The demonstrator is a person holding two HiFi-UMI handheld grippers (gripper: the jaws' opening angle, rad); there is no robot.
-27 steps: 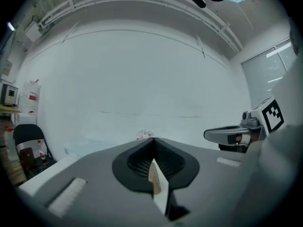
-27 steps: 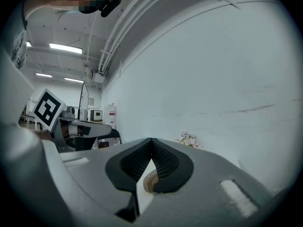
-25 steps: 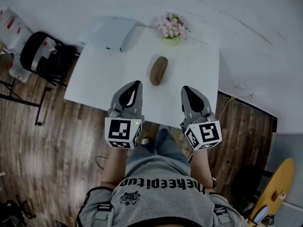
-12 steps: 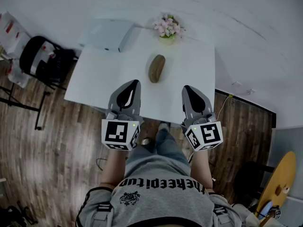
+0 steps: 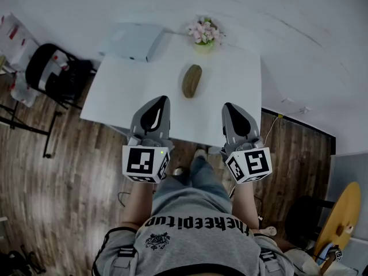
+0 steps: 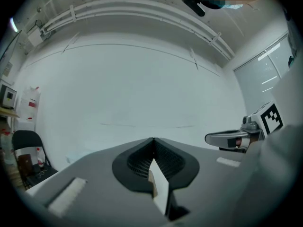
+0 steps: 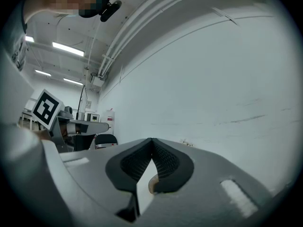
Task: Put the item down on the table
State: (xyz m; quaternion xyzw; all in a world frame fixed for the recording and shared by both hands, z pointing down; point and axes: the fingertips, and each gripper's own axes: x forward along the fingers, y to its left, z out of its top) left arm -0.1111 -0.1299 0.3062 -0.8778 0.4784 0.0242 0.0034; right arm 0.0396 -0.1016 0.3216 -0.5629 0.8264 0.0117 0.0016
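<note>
A brown oval item (image 5: 192,80) lies alone on the white table (image 5: 115,96), past both grippers and touching neither. My left gripper (image 5: 163,100) hovers over the table's near edge, left of the item. Its jaws meet at the tips with nothing between them (image 6: 152,139). To the right of the item, my right gripper (image 5: 229,106) is held at the same height. Its jaws are also shut and empty (image 7: 151,139). Both gripper views point up at the white wall, so the item is hidden in them.
A pot of pink flowers (image 5: 205,32) and a flat white box (image 5: 133,41) stand at the table's far edge. A black chair (image 5: 54,73) is left of the table on the wooden floor. A yellow round board (image 5: 339,223) leans at the lower right.
The head view has shifted a little, and both grippers sit slightly nearer the person at the table's near edge. The item has stayed where it lies and the jaws stay shut.
</note>
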